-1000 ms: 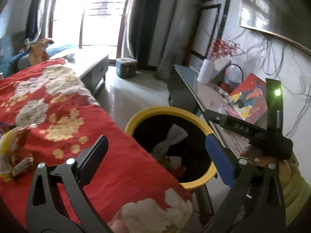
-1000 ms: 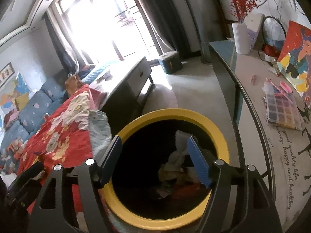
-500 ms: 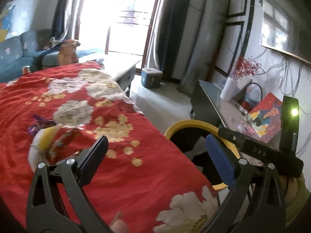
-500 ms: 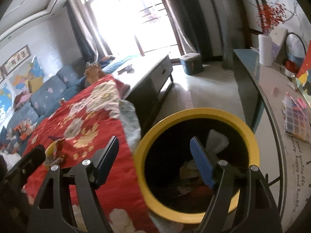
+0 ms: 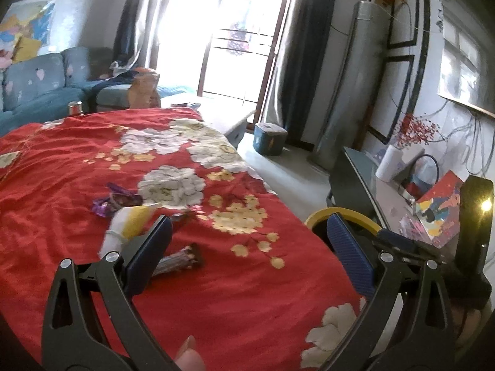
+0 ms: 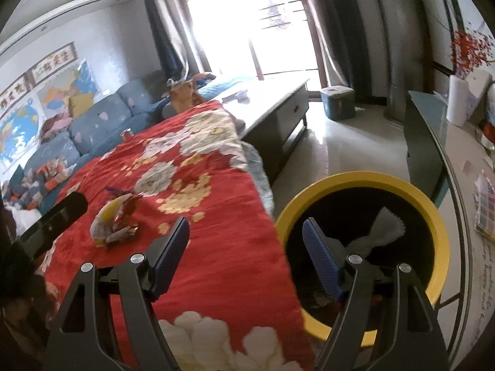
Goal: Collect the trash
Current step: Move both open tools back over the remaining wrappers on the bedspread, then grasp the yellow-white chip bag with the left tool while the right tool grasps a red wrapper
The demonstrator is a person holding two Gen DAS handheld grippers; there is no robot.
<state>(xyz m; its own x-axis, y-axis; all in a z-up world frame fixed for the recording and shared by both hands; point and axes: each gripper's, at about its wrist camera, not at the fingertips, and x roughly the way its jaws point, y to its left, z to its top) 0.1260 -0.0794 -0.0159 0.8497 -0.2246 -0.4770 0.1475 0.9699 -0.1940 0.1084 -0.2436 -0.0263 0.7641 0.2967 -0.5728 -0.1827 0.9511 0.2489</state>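
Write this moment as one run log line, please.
left hand-held gripper: open, empty | right hand-held gripper: open, empty | wrappers: on red blanket | bin: beside blanket

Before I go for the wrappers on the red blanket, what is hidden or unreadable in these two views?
- Dark wrapper, left wrist view: near end hidden behind left gripper finger.
- Bin contents, right wrist view: partly covered by right gripper finger, bottom too dark.
- Wrapper pile, both views: print unreadable.

Home living room: blue sofa, curtained balcony door, wall maps.
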